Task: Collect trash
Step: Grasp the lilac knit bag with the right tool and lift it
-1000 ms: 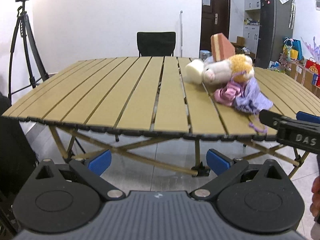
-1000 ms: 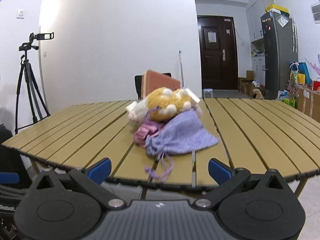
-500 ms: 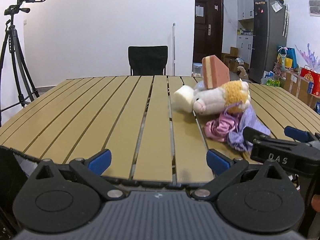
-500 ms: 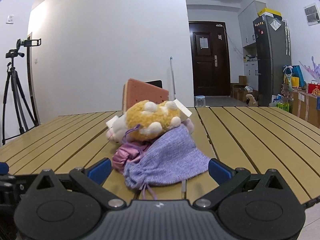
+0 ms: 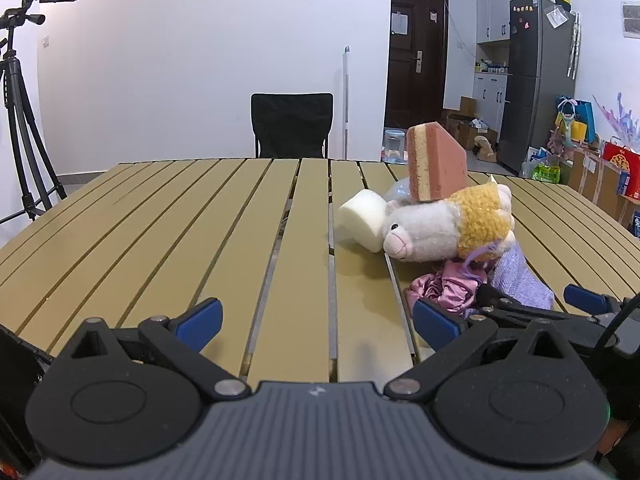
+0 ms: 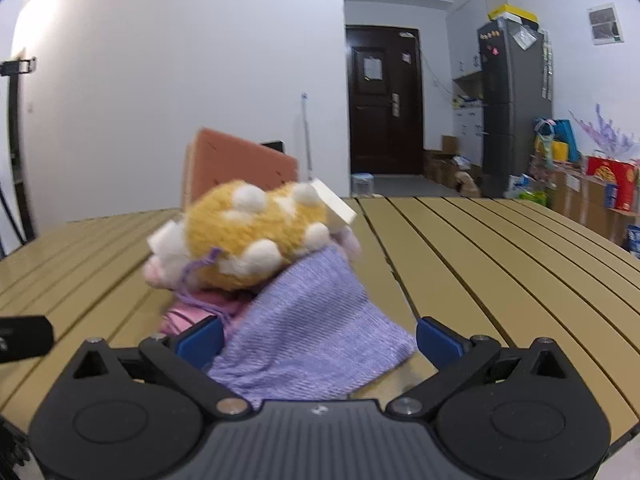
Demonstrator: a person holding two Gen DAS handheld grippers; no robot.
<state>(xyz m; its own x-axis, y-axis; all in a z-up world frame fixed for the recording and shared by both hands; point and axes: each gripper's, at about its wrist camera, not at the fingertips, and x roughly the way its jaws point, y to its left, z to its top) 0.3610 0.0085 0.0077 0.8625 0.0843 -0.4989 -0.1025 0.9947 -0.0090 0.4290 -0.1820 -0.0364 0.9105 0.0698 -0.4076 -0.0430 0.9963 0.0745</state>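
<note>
A heap lies on the slatted wooden table [image 5: 160,240]: a plush toy [image 5: 444,228] with a yellow woolly body, a pink-and-yellow sponge [image 5: 438,162] leaning on it, a white foam cylinder [image 5: 362,220], a pink crumpled cloth [image 5: 448,290] and a purple knit pouch [image 6: 308,340]. My right gripper [image 6: 318,338] is open, its blue-tipped fingers on either side of the pouch's near end. My left gripper [image 5: 316,322] is open over bare slats, left of the heap. In the left wrist view the right gripper [image 5: 532,300] shows at the lower right, by the pouch [image 5: 518,280].
A black chair [image 5: 292,124] stands behind the table's far edge. A tripod [image 5: 20,120] is at the far left. A dark door [image 5: 414,60], a grey fridge [image 5: 536,80] and boxes and bags [image 5: 600,168] fill the right side of the room.
Both grippers have moved forward over the table. The right one has closed in on the heap until its fingers flank the purple pouch; both remain open.
</note>
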